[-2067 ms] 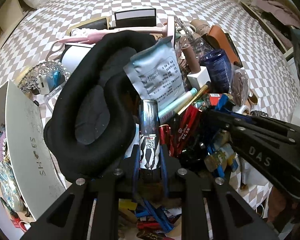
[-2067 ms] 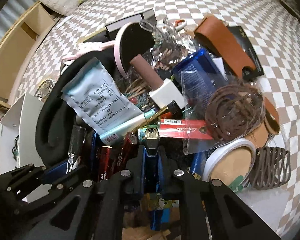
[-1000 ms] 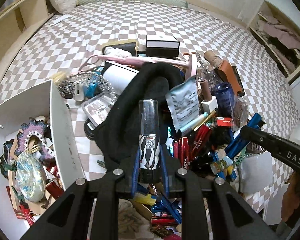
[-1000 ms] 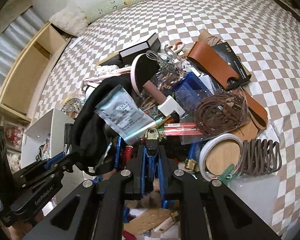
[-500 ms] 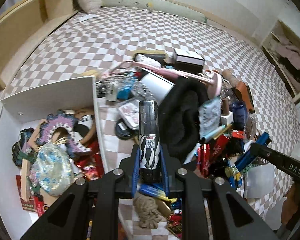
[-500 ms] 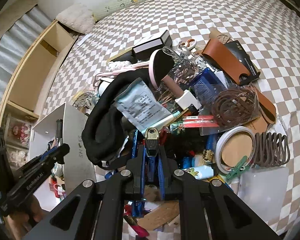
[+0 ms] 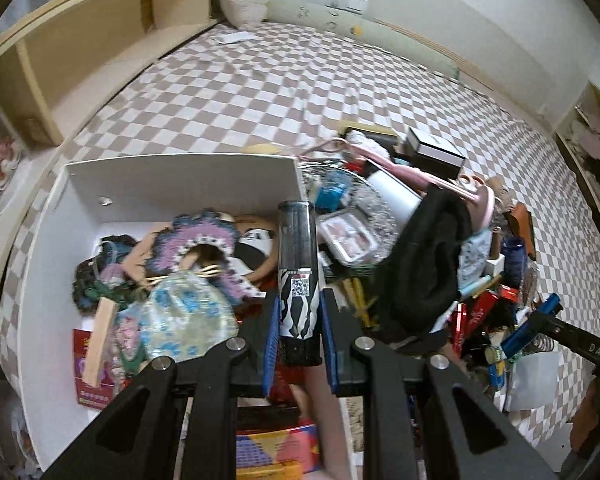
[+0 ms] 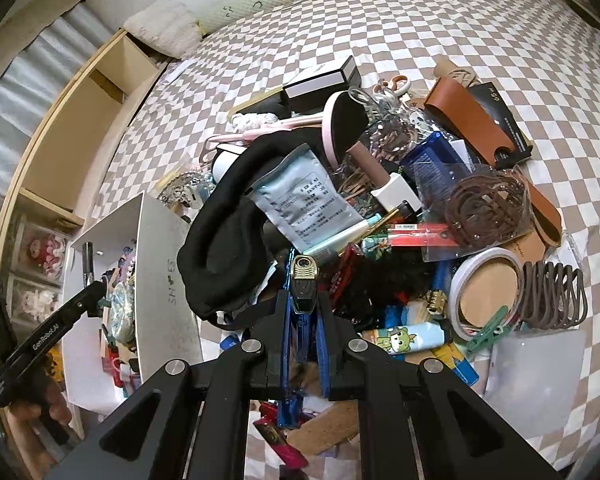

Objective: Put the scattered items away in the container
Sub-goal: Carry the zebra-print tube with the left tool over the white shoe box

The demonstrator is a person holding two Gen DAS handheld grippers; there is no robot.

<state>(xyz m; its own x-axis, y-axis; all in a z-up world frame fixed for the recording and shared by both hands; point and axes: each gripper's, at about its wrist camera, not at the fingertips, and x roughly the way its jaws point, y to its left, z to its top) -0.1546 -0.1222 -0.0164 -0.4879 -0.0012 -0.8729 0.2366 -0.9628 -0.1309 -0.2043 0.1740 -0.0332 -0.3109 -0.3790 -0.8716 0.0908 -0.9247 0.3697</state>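
My left gripper (image 7: pixel 298 320) is shut on a dark tube (image 7: pixel 296 264) with a zebra-striped label. It hangs over the right wall of the white box (image 7: pixel 180 176), which holds a crocheted piece, a patterned pouch and other items. From the right wrist view this same tube (image 8: pixel 87 260) stands above the box (image 8: pixel 160 272). My right gripper (image 8: pixel 303 312) is shut on a blue lighter (image 8: pixel 304 284) with a metal top, over the near side of the pile. In the left wrist view that gripper (image 7: pixel 540 316) shows at the right edge.
A dense pile lies right of the box on the checkered bed cover: black cloth (image 8: pixel 228 240), grey-blue pouch (image 8: pixel 304 200), tape roll (image 8: pixel 488 284), brown leather case (image 8: pixel 468 120), brown coil (image 8: pixel 552 296), black-and-white box (image 8: pixel 320 80). Wooden shelves (image 7: pixel 100 60) line the left.
My left gripper carried the tube leftward from above the black cloth to above the white box. The right gripper stayed over the pile with the lighter, backing off a little.
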